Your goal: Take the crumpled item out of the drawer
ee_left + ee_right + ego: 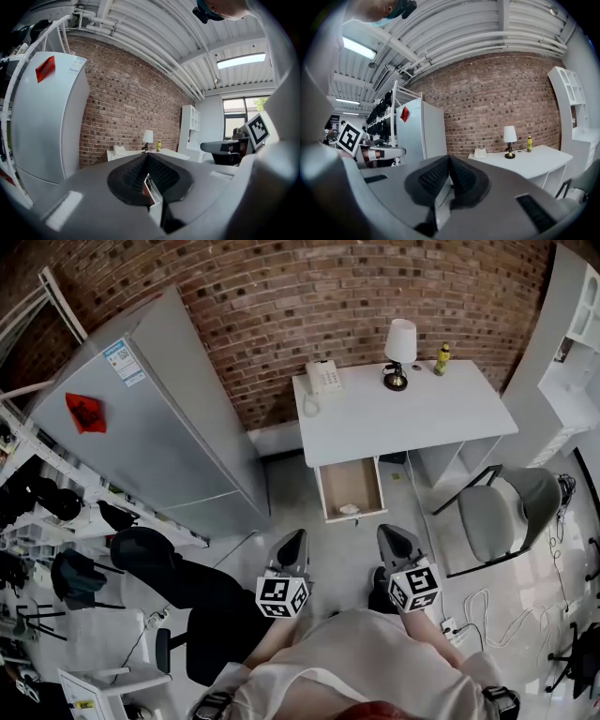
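Observation:
A small white crumpled item [349, 509] lies at the front edge of the open wooden drawer [351, 482], pulled out from under the white desk [403, 418]. Both grippers are held low in front of the person, short of the drawer and apart from it. My left gripper [296, 536] is shut with nothing between its jaws; in the left gripper view its ribbed pads [140, 172] meet at the tip. My right gripper [388, 531] is also shut and empty, with its pads [440, 176] closed together in the right gripper view. The drawer is hidden behind the jaws in both gripper views.
A tall grey fridge [159, 418] stands left of the desk. On the desk are a phone [324, 377], a lamp [399, 351] and a yellow bottle [441, 359]. A grey chair [502, 512] stands right of the drawer, a black chair [178, 582] at the left, cables [478, 610] on the floor.

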The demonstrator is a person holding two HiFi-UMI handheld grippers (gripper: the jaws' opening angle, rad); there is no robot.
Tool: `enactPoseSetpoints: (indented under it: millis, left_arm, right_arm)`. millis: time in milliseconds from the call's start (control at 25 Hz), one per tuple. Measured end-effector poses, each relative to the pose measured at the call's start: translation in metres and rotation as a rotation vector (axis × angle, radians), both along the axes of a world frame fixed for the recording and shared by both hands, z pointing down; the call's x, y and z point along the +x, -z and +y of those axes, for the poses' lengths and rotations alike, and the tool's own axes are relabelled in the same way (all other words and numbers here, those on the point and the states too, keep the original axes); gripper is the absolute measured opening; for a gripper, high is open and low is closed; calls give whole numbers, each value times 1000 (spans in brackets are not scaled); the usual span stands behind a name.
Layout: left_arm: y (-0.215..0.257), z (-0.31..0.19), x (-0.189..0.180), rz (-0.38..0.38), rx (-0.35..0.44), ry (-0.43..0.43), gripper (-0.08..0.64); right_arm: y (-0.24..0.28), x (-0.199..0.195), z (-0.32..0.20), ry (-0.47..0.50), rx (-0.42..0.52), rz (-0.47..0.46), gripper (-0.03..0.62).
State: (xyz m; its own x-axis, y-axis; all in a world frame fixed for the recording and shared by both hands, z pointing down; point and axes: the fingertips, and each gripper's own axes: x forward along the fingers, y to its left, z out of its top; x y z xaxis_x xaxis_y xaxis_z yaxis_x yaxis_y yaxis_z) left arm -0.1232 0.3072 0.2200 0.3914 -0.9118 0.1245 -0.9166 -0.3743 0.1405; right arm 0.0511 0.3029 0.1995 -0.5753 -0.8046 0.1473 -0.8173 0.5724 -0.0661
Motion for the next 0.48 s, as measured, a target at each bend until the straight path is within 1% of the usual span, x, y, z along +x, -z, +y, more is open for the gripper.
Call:
enactPoseSetpoints:
  millis: [200,360,480]
  left_arm:
    - [-5,-35,8,-10,-16,23,8]
    - [-2,-76,26,-7,-12,27,8]
    - [1,-112,37,-15,-12,57,9]
  right_arm:
    - [-11,10,-42,16,-30,-6,8]
    - [-10,24,-91,49,-30,-16,8]
    - [-9,35,-131,82,-30,-17,8]
